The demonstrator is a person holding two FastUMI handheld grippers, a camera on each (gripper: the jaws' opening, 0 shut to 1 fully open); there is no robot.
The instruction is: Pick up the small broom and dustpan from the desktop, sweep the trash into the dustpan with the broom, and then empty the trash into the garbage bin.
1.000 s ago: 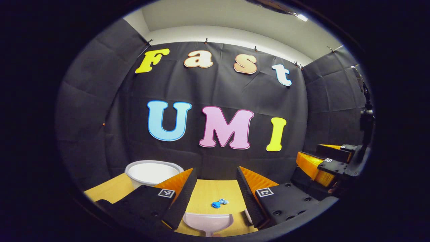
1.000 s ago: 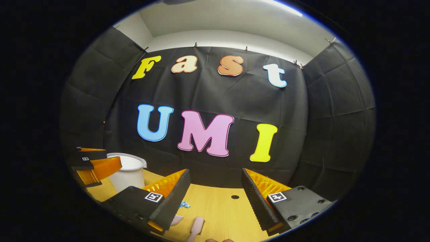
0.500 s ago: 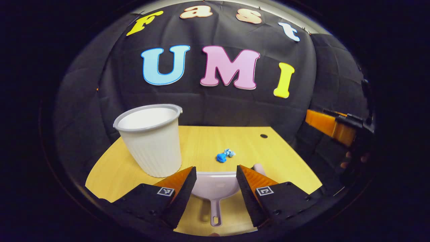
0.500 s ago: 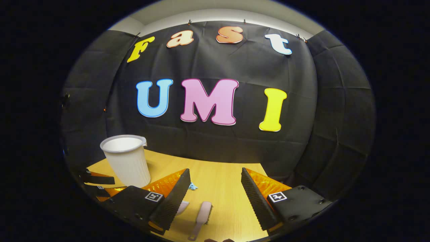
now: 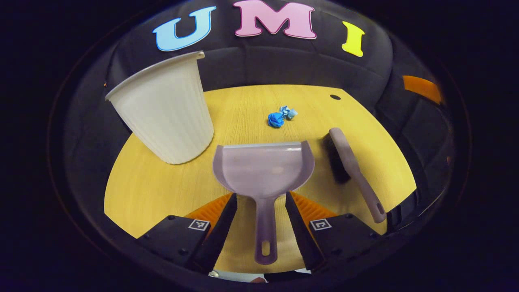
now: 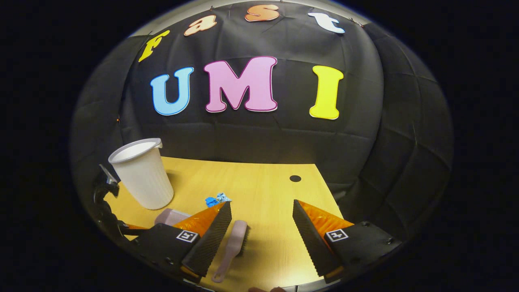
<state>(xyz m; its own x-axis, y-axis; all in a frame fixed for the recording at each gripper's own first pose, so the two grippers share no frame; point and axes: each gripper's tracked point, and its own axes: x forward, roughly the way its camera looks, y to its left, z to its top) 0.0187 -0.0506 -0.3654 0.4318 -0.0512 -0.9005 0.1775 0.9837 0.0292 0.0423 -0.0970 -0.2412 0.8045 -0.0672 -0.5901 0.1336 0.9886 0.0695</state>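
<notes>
A pale lilac dustpan lies flat on the yellow desktop, its handle pointing back toward me. My left gripper is open, one finger on each side of that handle with a gap on both sides. The small broom lies to the dustpan's right, bristles facing the pan. Crumpled blue trash sits beyond the pan's lip. In the right gripper view my right gripper is open above the desk, with the broom just inside its left finger, and the trash and dustpan farther left.
A white ribbed bin stands upright left of the dustpan, also seen as the bin at the desk's left. A round cable hole sits near the desk's far right corner. The black booth wall closes the desk's far edge.
Both views have tilted down toward the desk. My left gripper has come low over the dustpan until its fingers straddle the handle. The right gripper has dropped closer to the broom.
</notes>
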